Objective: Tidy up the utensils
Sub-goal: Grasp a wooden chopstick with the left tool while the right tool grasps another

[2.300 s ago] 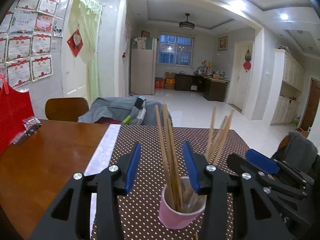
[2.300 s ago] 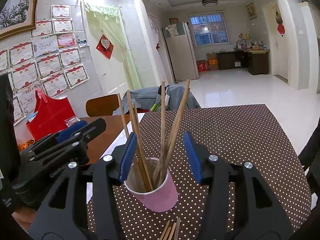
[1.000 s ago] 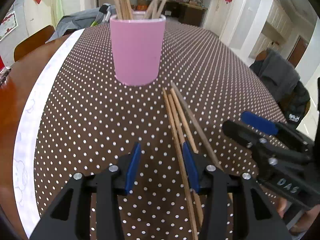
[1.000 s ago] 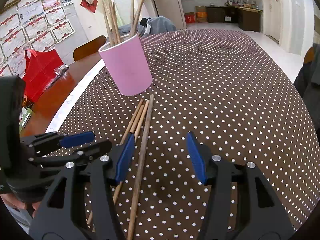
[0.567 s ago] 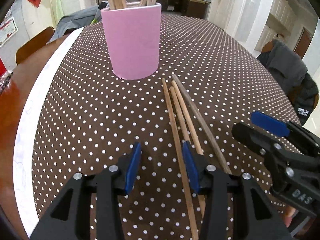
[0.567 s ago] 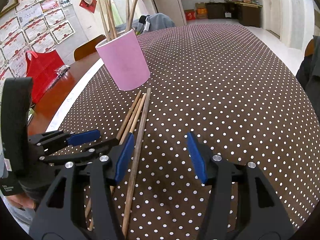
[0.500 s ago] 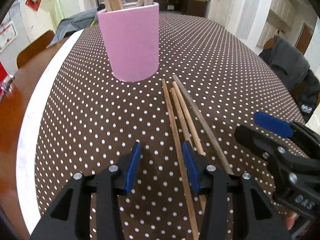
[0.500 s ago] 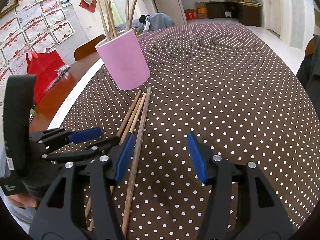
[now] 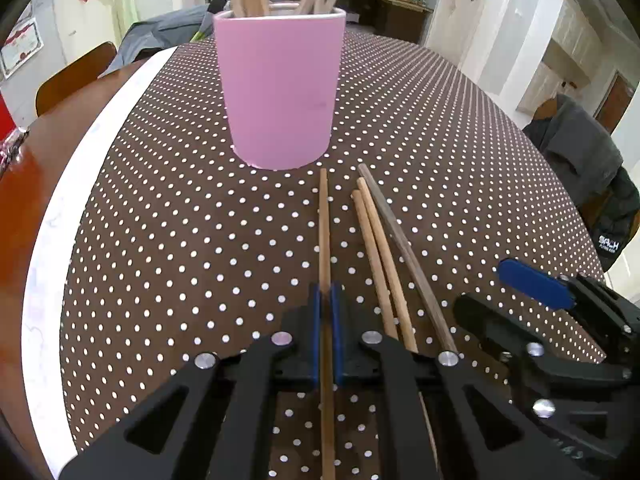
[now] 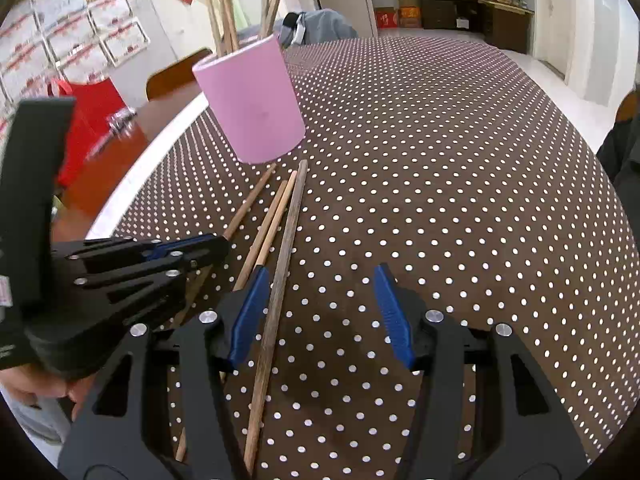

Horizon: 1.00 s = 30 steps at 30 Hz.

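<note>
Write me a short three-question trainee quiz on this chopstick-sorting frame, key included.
1. True or false: the left gripper is shut on a chopstick.
2. How many chopsticks lie loose on the cloth beside the gripped one? A) one B) three C) five
3. What holds the sorted chopsticks?

Key:
1. True; its jaws have just closed on it.
2. B, two pale ones and a dark one.
3. The pink cup.

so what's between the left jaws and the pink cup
Only the chopstick they clamp, running over bare dotted cloth toward the pink cup, in the left wrist view.
</note>
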Motion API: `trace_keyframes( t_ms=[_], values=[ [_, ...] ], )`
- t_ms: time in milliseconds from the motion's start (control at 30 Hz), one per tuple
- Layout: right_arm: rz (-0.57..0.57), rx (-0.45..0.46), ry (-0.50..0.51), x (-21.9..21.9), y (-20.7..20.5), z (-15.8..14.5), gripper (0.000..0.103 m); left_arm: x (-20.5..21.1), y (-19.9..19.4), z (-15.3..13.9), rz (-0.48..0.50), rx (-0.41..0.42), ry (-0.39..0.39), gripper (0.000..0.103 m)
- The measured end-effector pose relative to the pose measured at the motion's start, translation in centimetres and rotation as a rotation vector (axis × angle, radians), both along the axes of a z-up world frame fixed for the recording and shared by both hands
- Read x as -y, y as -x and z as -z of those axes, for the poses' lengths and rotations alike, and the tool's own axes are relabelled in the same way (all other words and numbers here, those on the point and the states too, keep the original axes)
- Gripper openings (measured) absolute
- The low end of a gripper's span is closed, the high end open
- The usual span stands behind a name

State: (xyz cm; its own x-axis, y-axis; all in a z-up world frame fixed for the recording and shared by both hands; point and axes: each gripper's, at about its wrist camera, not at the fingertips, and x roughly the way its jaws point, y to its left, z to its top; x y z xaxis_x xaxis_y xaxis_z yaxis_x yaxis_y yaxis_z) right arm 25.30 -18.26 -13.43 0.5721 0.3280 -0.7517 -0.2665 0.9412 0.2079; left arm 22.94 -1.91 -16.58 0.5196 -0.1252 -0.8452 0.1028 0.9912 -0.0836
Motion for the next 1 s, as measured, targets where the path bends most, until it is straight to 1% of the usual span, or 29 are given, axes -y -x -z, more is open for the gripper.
trace_keyframes(
  t_ms=[100,233,367,400,433,467,533,600,633,700,867,1000],
  values=[
    [-0.013,-0.016,0.035,-1.0,-0.5,0.2,0.054,-0.5,0.3,-0.1,-0.010,0.014,0.015,0.006],
    [-0.011,-0.030,0.133,-2.4,-1.2,0.8,0.054,-1.2,1.0,-0.7,-0.020,0.036,0.030,0.006],
    [-0.017,-0.032,0.186,-3.1,-1.7,1.0,0.054,-2.2,1.5,-1.1,-0.030,0.051,0.041,0.006],
    [-0.020,-0.034,0.201,-3.4,-1.8,1.0,0.050,-2.3,1.5,-1.2,-0.031,0.052,0.043,0.006],
    [-0.022,-0.032,0.213,-3.5,-2.0,1.0,0.041,-2.3,1.6,-1.3,-0.032,0.054,0.047,0.006],
    [-0.026,-0.032,0.219,-3.6,-2.1,1.0,0.035,-2.4,1.7,-1.4,-0.033,0.055,0.052,0.006],
    [-0.041,-0.047,0.205,-3.7,-2.4,0.8,0.026,-2.3,2.0,-1.5,-0.032,0.058,0.059,0.006],
    [-0.053,-0.058,0.193,-3.6,-2.7,0.7,0.021,-2.2,2.1,-1.7,-0.028,0.059,0.069,0.006],
    [-0.052,-0.059,0.190,-3.4,-2.8,0.6,0.014,-2.2,2.2,-1.8,-0.025,0.061,0.072,0.006],
    [-0.048,-0.067,0.169,-2.8,-3.2,0.3,0.007,-2.2,2.4,-2.0,-0.020,0.068,0.077,0.006],
    [-0.052,-0.094,0.066,-0.6,-2.9,0.4,0.007,-1.8,2.9,-2.8,-0.001,0.089,0.102,0.006],
    [-0.053,-0.090,-0.022,0.9,-2.9,-0.1,0.007,-1.5,3.4,-3.8,0.017,0.119,0.123,0.006]
  ],
)
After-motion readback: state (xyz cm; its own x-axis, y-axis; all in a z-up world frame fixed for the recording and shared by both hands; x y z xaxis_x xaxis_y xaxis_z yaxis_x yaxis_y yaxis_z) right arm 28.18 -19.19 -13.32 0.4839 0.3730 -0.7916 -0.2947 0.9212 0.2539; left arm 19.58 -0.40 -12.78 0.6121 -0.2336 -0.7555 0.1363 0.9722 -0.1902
